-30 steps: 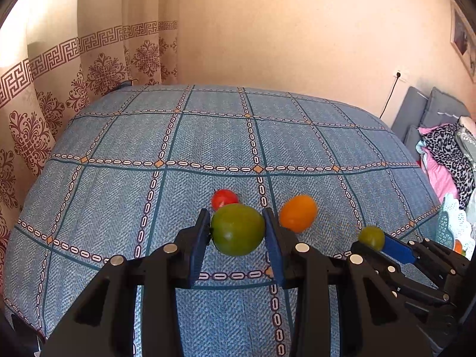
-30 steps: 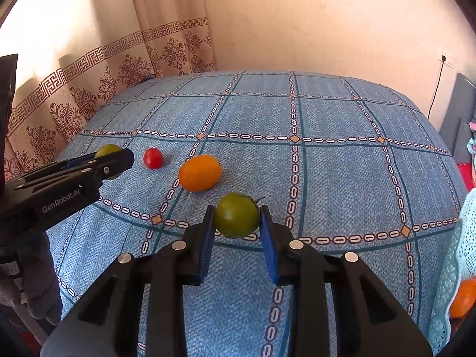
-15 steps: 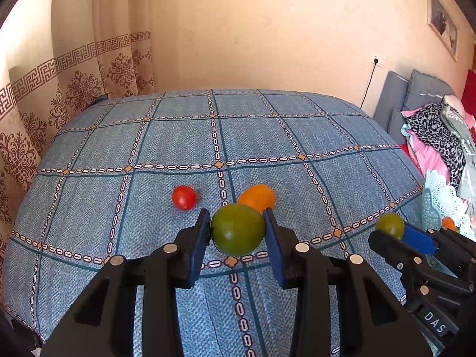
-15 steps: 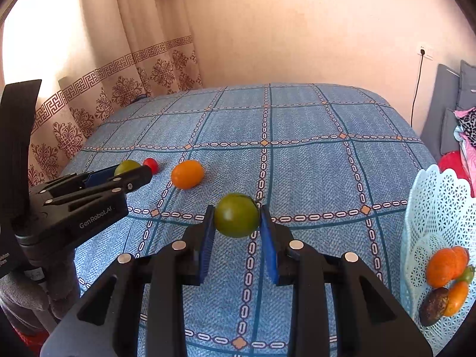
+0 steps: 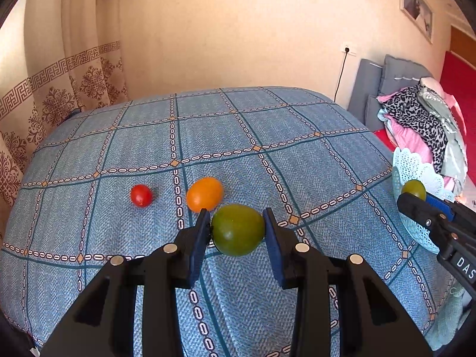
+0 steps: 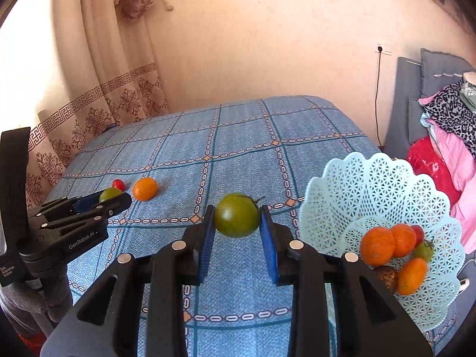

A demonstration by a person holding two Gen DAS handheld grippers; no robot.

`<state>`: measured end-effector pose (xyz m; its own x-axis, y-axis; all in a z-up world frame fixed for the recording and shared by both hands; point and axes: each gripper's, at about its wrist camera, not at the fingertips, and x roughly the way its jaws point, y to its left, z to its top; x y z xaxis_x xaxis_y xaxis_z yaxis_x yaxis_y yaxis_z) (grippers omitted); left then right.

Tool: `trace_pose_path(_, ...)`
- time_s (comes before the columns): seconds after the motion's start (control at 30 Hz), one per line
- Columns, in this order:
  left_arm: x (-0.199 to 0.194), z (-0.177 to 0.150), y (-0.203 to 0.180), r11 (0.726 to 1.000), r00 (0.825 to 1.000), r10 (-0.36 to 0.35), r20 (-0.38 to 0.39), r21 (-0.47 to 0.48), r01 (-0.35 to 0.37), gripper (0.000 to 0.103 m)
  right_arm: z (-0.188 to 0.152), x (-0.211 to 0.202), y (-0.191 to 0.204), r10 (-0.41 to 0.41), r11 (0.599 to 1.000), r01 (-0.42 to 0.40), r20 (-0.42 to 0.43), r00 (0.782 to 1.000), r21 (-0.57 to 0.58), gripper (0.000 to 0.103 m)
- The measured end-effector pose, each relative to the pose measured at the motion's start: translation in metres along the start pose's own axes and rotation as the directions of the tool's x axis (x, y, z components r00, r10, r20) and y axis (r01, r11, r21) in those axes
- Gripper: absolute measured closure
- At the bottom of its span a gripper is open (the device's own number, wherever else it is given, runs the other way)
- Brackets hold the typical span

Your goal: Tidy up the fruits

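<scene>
- The left gripper (image 5: 237, 228) pinches a green tomato (image 5: 238, 229) between its blue pads, held above the bed (image 5: 208, 136).
- The right gripper (image 6: 236, 219) pinches a second green tomato (image 6: 236, 219), held beside the pale blue basket (image 6: 372, 178) at the bed's edge.
- On the bedspread lie an orange fruit (image 5: 204, 194) and a small red tomato (image 5: 141, 195), near each other.
- Risk: the tomatoes are round and smooth, so I judge either one could squirt out of its pads and roll off the bed.
- Risk: the basket sits at the edge and could tip if knocked.
- Fruit already fills the basket; the dark item (image 6: 385, 275) under the oranges is possibly a nut or a passion fruit.
- The basket's far side is cut off.
</scene>
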<state>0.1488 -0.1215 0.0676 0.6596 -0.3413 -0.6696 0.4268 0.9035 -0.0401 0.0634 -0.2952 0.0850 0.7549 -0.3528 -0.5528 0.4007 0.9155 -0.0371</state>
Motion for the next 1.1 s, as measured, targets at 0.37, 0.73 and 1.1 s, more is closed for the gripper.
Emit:
trace_pose_path(0.37, 0.002, -0.003, -0.032, 0.998, 1.0, -0.022, -0.014, 0.064, 0.023, 0.066, -0.006, -0.034, -0.075, -0.107, 0.986, 0.101, 0.038, 0.994, 0.129, 0.073)
trace_pose_path(0.73, 0.0, 0.004, -0.064, 0.992, 0.999, -0.04, -0.012, 0.119, 0.041, 0.066, -0.016, -0.031, -0.116, -0.054, 0.968, 0.056, -0.015, 0.998, 0.246, 0.067)
trace_pose_path(1.1, -0.01, 0.019, -0.1, 0.983, 0.995, -0.102, 0.018, 0.157, 0.098, 0.066, -0.013, -0.045, -0.129, -0.07, 0.953, 0.056, 0.039, 0.997, 0.299, 0.057)
